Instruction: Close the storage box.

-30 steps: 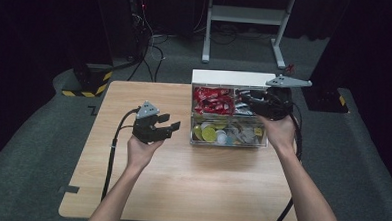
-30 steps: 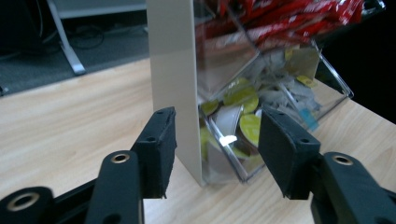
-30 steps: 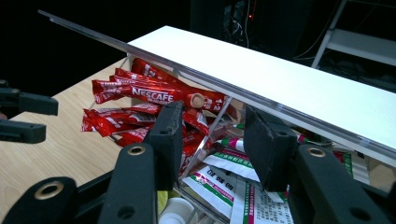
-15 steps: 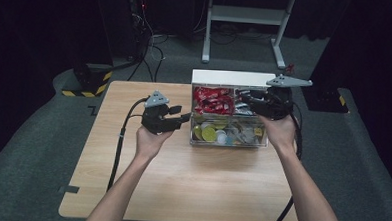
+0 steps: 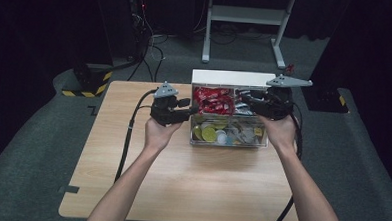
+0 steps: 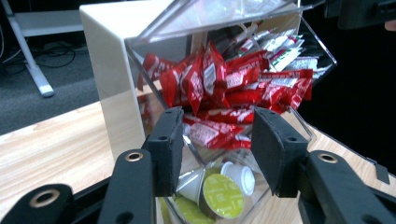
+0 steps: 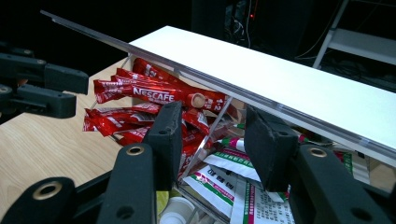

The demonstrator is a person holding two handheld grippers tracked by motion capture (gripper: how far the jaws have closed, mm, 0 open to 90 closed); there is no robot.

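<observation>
Room: dark, grey carpet floor (image 5: 42,149), white stand (image 5: 248,15) behind the worktop, black cables on the floor, yellow-black striped base (image 5: 87,83) at far left.
Worktop: light wood (image 5: 181,180), mostly bare on the near side.
Organizer box: clear acrylic box (image 5: 228,138) with a white back (image 5: 233,78), at the far middle-right of the worktop; split into compartments.
Lid: clear hinged lid (image 7: 219,81), raised and tilted over the upper compartments; the right gripper view looks in under it.
Red sachets: red coffee stick packs (image 6: 233,88) heaped in the upper left compartment, Nescafe print readable in the right gripper view (image 7: 154,95).
White sachets: white packs with green and red print (image 7: 233,182) in the right-hand compartment, beside the red ones behind a clear divider.
Capsules: green and white coffee pods (image 6: 222,193) in the lower front compartment, under the red sachets.
Left gripper: left gripper (image 5: 190,109) held at the box's left edge, pointing right at the red sachets; jaws partly apart and have just been closing, nothing between the pads, nothing gripped.
Right gripper: right gripper (image 5: 244,98) over the box's upper right part, pointing left; pads stand apart in its own view with the divider edge seen between them; cannot tell if they press on anything.
Hands: left hand (image 5: 158,131) near the box's left side, right hand (image 5: 280,131) at its right end.
</observation>
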